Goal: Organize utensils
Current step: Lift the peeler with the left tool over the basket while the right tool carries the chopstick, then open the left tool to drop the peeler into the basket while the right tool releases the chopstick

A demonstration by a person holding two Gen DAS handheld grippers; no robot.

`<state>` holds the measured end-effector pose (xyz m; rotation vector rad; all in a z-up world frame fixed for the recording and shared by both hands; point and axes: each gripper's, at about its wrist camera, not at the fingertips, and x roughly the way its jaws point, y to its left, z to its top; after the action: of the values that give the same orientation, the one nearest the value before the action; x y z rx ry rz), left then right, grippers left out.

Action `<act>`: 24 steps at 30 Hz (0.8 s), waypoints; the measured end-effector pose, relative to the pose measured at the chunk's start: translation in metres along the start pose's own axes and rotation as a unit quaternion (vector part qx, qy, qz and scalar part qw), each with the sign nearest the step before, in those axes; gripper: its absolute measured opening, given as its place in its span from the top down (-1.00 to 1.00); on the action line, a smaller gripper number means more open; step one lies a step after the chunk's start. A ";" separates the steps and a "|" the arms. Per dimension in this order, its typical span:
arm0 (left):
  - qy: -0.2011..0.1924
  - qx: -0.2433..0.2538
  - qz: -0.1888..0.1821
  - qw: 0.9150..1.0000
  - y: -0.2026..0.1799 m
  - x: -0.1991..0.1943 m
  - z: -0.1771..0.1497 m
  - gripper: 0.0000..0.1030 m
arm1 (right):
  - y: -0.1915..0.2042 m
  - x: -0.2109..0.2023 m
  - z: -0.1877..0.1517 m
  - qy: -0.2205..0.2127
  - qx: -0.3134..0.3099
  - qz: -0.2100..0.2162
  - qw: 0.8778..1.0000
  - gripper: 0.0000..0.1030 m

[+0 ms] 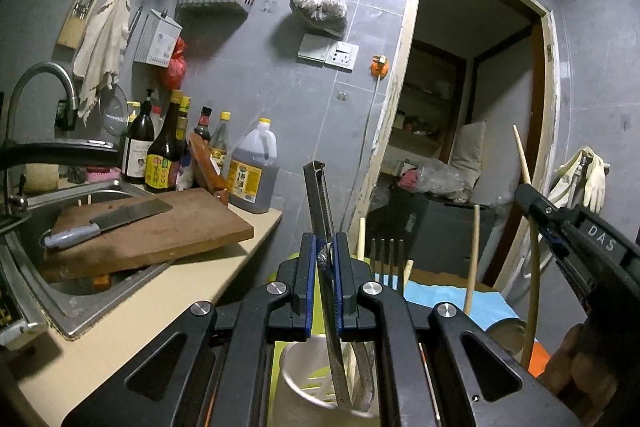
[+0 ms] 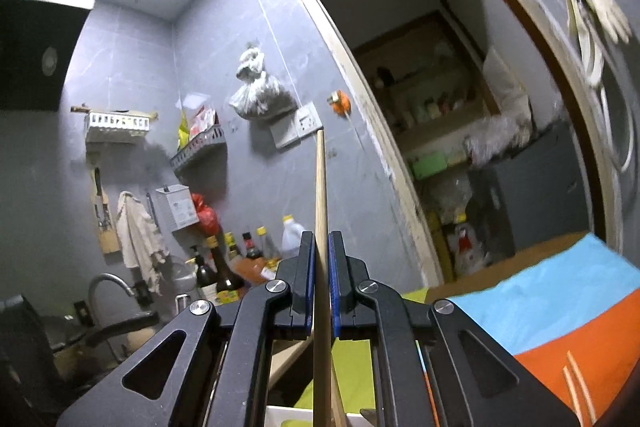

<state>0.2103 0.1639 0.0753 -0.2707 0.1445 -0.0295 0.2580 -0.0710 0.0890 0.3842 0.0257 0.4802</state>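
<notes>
My left gripper (image 1: 325, 247) is shut on a metal peeler (image 1: 319, 195) held upright, its lower end reaching into a white utensil holder (image 1: 304, 375) below. A fork (image 1: 386, 259) and wooden chopsticks (image 1: 473, 259) stand in or behind the holder. My right gripper (image 2: 320, 251) is shut on a single wooden chopstick (image 2: 320, 195) that points up; the right gripper also shows in the left wrist view (image 1: 536, 205), holding that chopstick (image 1: 522, 159). Two more chopsticks (image 2: 576, 383) lie on the orange cloth.
A sink (image 1: 68, 291) with a wooden cutting board (image 1: 168, 227) and a cleaver (image 1: 108, 221) is at left. Sauce bottles (image 1: 168, 151) line the wall. Blue (image 2: 540, 299), orange and green cloths cover the counter. An open doorway (image 1: 472, 99) is ahead.
</notes>
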 end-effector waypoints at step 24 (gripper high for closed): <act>0.000 -0.009 -0.021 1.000 -0.004 -0.003 -0.006 0.89 | 0.017 -0.001 0.015 -0.033 -0.013 -0.051 0.998 0.90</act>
<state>0.2065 0.1589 0.0710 -0.2910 0.1380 -0.0705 0.2512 -0.0634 0.1092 0.3705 -0.0245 0.3668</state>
